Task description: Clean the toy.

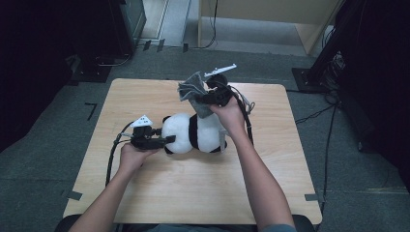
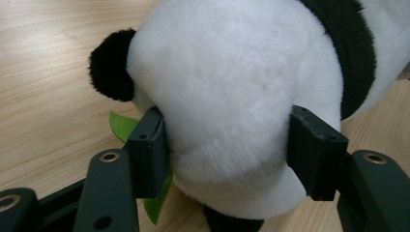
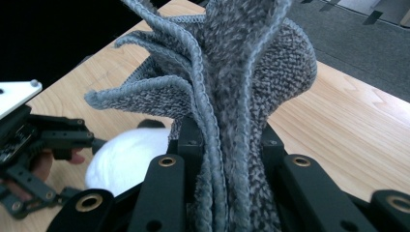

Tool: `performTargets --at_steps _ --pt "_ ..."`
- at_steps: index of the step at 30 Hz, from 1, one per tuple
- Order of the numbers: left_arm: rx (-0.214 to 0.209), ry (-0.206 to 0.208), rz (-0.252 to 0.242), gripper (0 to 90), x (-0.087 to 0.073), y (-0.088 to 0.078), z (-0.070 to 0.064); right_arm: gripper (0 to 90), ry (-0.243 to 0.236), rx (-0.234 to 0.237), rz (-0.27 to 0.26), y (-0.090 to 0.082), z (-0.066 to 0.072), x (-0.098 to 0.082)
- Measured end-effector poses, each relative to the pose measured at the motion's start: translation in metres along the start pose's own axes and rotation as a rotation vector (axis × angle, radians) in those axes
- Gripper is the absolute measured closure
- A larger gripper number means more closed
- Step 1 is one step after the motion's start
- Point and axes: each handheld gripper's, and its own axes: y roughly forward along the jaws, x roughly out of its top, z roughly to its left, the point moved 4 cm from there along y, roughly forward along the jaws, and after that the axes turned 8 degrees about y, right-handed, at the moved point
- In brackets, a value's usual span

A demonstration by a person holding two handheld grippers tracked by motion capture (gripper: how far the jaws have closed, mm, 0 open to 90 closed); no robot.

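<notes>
**Two grippers, both loaded: panda and grey cloth**

Hidden bits first: panda's face is out of sight, and the lower body is cut by the frame edge in the left gripper view. A green leaf (image 2: pixel 121 126) peeks out underneath, mostly covered.

Panda plush (image 1: pixel 193 133) lies mid-table (image 1: pixel 203 193) on its side, white with black ears and a black band.

Left gripper (image 1: pixel 167 140) comes in level from the left, jaws pressing into the white head on both sides. Right gripper (image 1: pixel 202 102) sits just beyond the panda, raised and tilted away, clamped tight on a bunched grey knit cloth (image 1: pixel 192 89) that fans out above the jaws.
</notes>
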Motion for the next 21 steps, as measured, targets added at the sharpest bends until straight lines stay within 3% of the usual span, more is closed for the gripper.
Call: performTargets --at_steps 14,21 --pt "0.01 -0.011 0.0 40.7 0.001 -0.001 -0.002 72.5 -0.016 0.06 0.077 0.06 0.041 0.011" --pt "0.015 -0.007 0.005 42.1 0.002 -0.001 -0.004 72.5 -0.036 0.077 0.135 0.091 0.06 0.005"
